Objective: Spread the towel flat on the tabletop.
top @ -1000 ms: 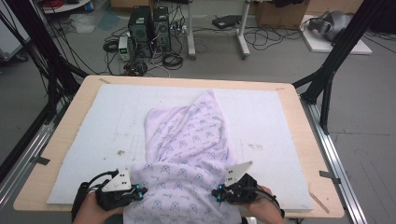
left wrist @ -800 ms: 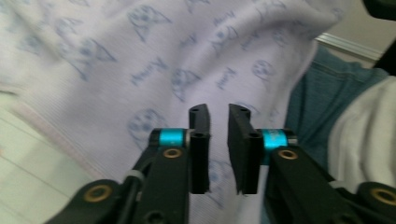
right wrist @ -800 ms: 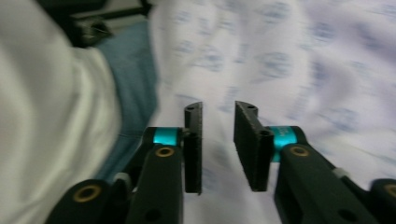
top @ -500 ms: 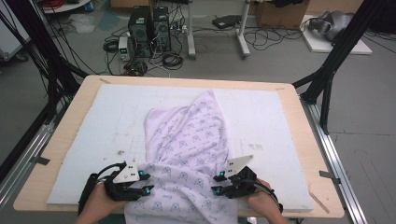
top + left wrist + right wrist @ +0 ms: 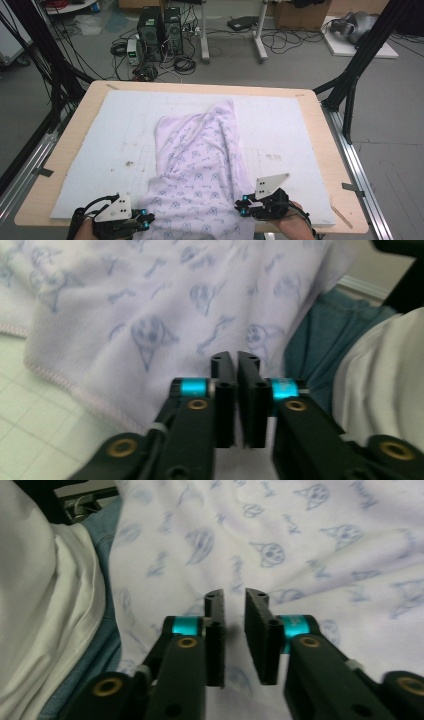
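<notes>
A pale lilac cloth (image 5: 200, 165) printed with small blue cat faces lies crumpled on the white mat (image 5: 300, 130) and hangs over the table's near edge. My left gripper (image 5: 146, 220) sits at the cloth's lower left edge. In the left gripper view its jaws (image 5: 236, 357) stand almost together with only a thin slit, and the cloth (image 5: 150, 305) lies just beyond the tips. My right gripper (image 5: 241, 207) rests at the cloth's lower right edge. Its jaws (image 5: 234, 594) are a little apart, with nothing between them, over the cloth (image 5: 300, 540).
The wooden table (image 5: 75, 150) carries the mat, which has a few dark specks (image 5: 129, 163) left of the cloth. A person's white top (image 5: 45, 605) and blue trousers (image 5: 320, 340) are close behind the grippers. Computers and cables (image 5: 160, 35) lie on the floor beyond.
Both grippers have drawn back toward the near edge, the left one farther down and left. The cloth's near part has slid slightly toward the person.
</notes>
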The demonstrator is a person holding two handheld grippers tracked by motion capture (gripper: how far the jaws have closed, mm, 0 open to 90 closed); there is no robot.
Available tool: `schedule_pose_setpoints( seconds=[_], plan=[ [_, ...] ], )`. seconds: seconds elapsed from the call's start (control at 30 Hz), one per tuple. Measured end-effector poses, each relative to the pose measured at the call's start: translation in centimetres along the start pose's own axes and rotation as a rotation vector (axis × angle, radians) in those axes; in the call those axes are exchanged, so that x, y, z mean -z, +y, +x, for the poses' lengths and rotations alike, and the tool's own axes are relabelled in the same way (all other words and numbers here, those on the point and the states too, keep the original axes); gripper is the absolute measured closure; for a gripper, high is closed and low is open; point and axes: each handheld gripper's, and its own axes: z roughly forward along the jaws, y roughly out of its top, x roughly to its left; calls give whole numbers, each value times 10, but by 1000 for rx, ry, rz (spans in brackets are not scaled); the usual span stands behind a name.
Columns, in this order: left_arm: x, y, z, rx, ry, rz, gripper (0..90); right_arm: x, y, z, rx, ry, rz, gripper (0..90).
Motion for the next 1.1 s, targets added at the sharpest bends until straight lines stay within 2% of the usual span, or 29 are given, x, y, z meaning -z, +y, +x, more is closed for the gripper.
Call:
schedule_pose_setpoints(
  seconds=[0.03, 0.1, 0.2, 0.3, 0.33, 0.37, 0.4, 0.43, 0.47, 0.5, 0.6, 0.63, 0.8, 0.83, 0.87, 0.9, 1.0, 1.1],
  plan=[
    [0, 2, 4, -5, 18, -6, 690, 1, 2, -3, -5, -20, 4, 710],
    [-3, 4, 18, 2, 71, -7, 654, -2, 4, -10, 1, -49, 19, 665],
    [-15, 4, 39, 12, 118, 3, 633, -14, 7, -20, -3, -55, 37, 617],
    [-33, 2, 50, 32, 106, 26, 630, -29, 9, -27, 9, -50, 71, 599],
    [-41, 0, 51, 23, 99, 54, 639, -33, 9, -28, 5, -47, 80, 602],
    [-46, -2, 50, 10, 95, 61, 715, -37, 9, -30, 5, -43, 87, 620],
    [-45, -3, 49, 15, 96, 48, 753, -37, 8, -30, 3, -42, 79, 656],
    [-45, -3, 50, 34, 86, 43, 830, -36, 8, -30, -1, -46, 80, 715],
    [-44, -4, 51, 26, 85, 43, 865, -35, 7, -31, -13, -33, 82, 796],
    [-43, -4, 50, 28, 90, 43, 874, -34, 7, -31, -8, -24, 79, 839],
    [-35, -7, 48, 29, 99, 37, 882, -31, 6, -30, 0, -16, 81, 871],
    [-30, -8, 47, 39, 96, 27, 882, -29, 6, -28, -10, -3, 75, 873],
    [-4, -11, 37, 46, 95, 16, 882, -22, 8, -16, 12, 33, 68, 868],
    [-1, -10, 36, 49, 86, 9, 879, -19, 9, -15, 9, 38, 58, 845],
    [1, -9, 35, 48, 74, 9, 876, -16, 11, -14, 3, 45, 42, 781],
    [3, -7, 36, 44, 68, 2, 864, -13, 12, -16, -4, 32, 21, 748],
    [3, 2, 44, 61, 103, -22, 699, -6, 17, -24, -12, -36, 10, 698],
    [-1, 14, 60, 53, 125, -59, 655, -5, 21, -41, -23, -94, 20, 680]
  ],
)
